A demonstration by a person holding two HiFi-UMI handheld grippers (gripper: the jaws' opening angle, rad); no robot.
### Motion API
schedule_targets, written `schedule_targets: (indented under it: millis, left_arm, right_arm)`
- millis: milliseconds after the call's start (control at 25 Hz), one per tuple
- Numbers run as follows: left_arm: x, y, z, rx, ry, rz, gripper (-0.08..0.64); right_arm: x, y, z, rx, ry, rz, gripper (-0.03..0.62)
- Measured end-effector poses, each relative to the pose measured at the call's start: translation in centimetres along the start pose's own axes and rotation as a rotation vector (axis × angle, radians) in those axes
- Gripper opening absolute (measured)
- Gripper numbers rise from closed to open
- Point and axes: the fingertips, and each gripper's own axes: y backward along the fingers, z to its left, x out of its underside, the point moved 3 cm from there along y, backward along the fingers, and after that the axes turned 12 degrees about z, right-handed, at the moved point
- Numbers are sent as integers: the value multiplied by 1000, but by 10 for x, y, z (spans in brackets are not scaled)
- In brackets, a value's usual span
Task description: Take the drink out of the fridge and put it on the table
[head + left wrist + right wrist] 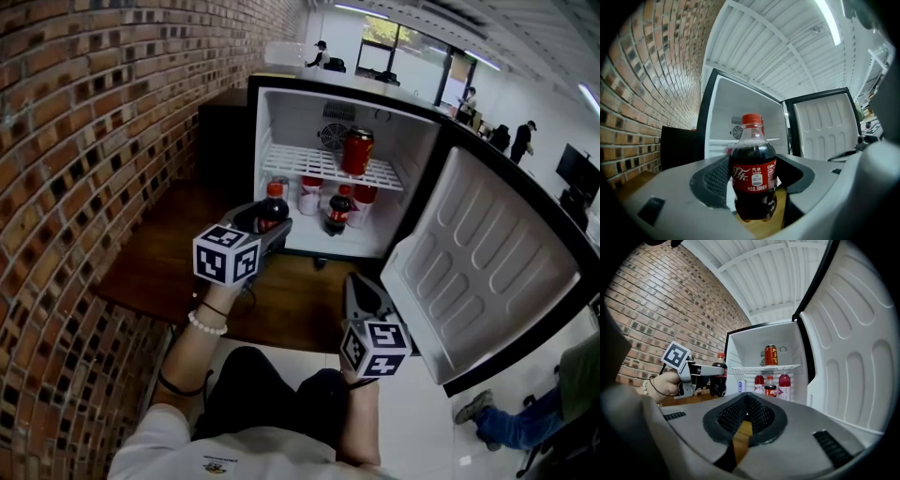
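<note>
Left gripper view was filled at its centre by a small cola bottle (753, 171), upright, with a red cap and red label. It was gripped at label height between the two dark pads (714, 180), one pressed to each side of it, the jaws spread to the bottle's width. The cap and shoulder stood above the jaws and the base hung below them.

In the head view the left gripper (269, 228) was seen left of centre, held out by a hand with a bead bracelet. The bottle was carried just outside the lower left corner of the open fridge (281, 122), over the wooden table (281, 300) on which the fridge stood. Whether the bottle's base touched the wood could not be told.

The right gripper (356, 284) was held lower, near the frame's centre, beside the swung-open door (487, 272). In the right gripper view its jaws were seen pressed together at the tips, with nothing between them.

Inside the fridge a red can (357, 152) stood on the wire shelf (300, 161), and more bottles (339, 211) were ranged below it. A brick wall (75, 141) filled the left of the head view.
</note>
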Motion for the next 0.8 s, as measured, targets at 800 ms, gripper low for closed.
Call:
schedule_targets:
  millis: [800]
  left_arm:
    - [106, 25, 93, -224, 114, 100, 299]
  right_arm:
    - [4, -10, 10, -17, 14, 20, 12]
